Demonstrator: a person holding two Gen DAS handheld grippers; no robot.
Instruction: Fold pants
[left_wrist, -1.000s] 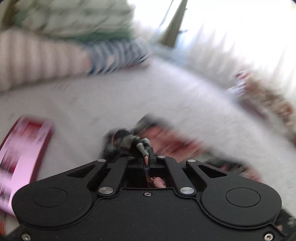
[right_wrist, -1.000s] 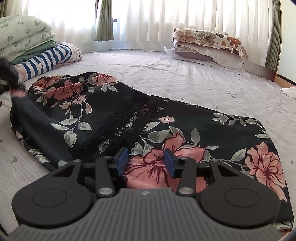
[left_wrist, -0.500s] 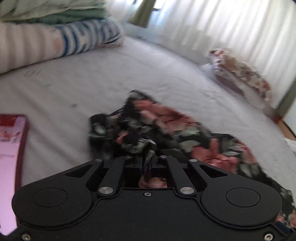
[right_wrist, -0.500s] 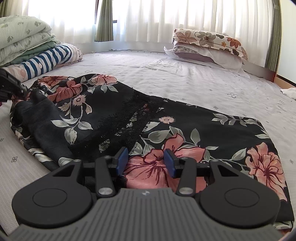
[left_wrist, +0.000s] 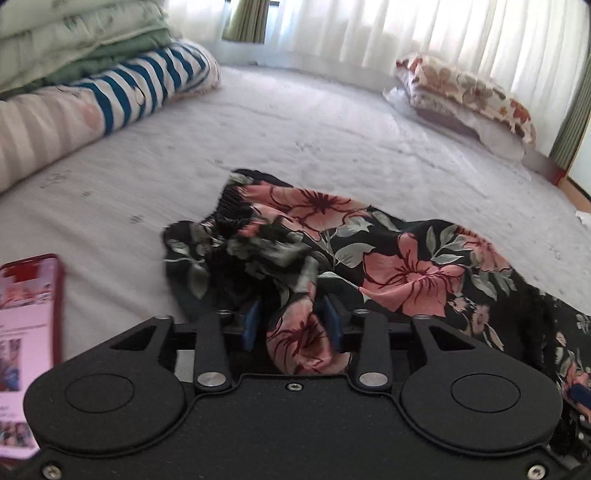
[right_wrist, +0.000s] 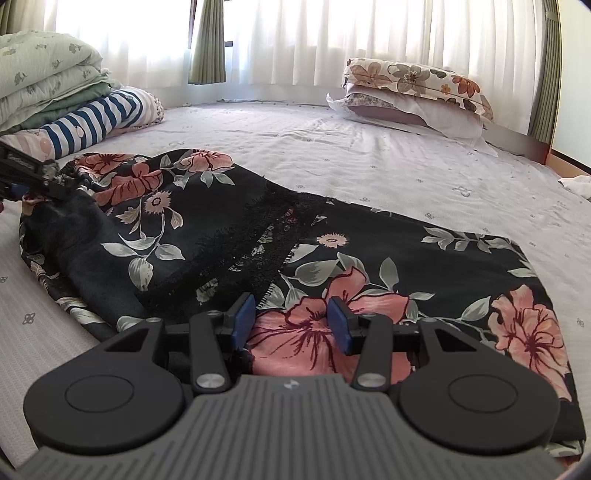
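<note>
A: Where are the black floral-print pants (right_wrist: 369, 254) seen?

B: They are laid across the near part of the pale patterned bed sheet (right_wrist: 332, 147), flattened toward the right edge and bunched at the left end.

A: How is the left gripper (left_wrist: 291, 325) found?

B: Its blue pads (left_wrist: 252, 321) have just been opening; a fold of the bunched cloth is seen between them, with a gap at the left pad, so the cloth is not pinched.

A: And the right gripper (right_wrist: 291, 317)?

B: Its fingers have been parting too and are held wide over a pink flower, with nothing clamped.

A: What else is shown?

B: A red-cased phone (left_wrist: 29, 332) is lying at the near left edge, a striped rolled blanket (right_wrist: 92, 122) under folded green quilts (right_wrist: 44, 74) at the far left, and flowered pillows (right_wrist: 413, 88) at the far right corner
</note>
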